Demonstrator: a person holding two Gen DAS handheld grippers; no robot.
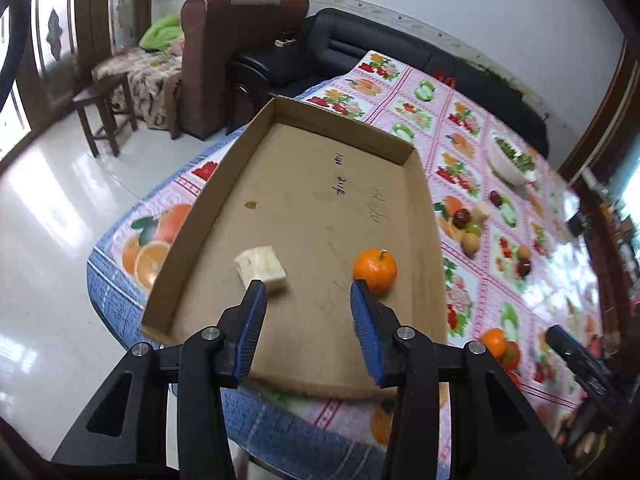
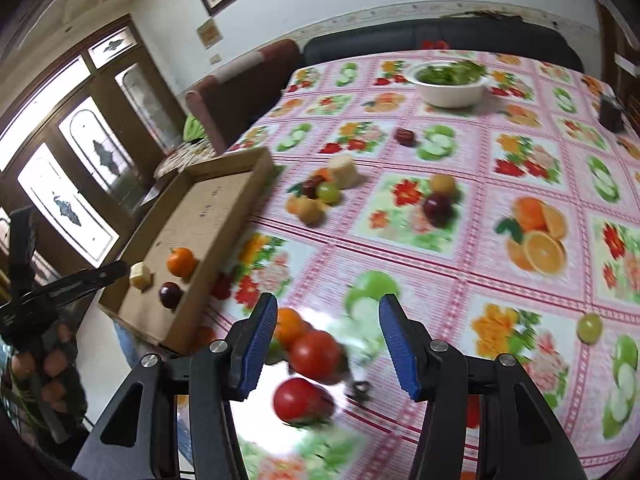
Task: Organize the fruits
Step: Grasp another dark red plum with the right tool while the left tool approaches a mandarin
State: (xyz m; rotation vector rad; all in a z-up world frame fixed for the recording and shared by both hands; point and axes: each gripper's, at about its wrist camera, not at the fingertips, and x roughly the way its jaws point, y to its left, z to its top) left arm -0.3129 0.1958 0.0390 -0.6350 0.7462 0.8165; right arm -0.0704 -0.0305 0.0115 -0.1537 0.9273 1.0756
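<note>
Fruit sorted into shallow brown cardboard tray (image 1: 224,184).
Round orange mandarin (image 1: 375,271) lay inside; left tongs (image 1: 308,292) and right tongs (image 2: 327,307) stood released, empty.

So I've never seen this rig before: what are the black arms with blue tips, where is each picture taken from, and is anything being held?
No robot here: a person carries a two-finger gripper in each hand, each with a fisheye camera looking along its fingers. The blue strips are the finger pads.

The left camera shows the left gripper above a cardboard tray, open and empty. In the tray lie a pale chunk and an orange. From the right camera a dark plum also shows in the tray.

The right camera shows the right gripper, also open and empty, over two tomatoes on the fruit-print tablecloth. More loose fruit lies further back, and a white bowl of greens. At far left, the person's hand holds the left gripper.
</note>
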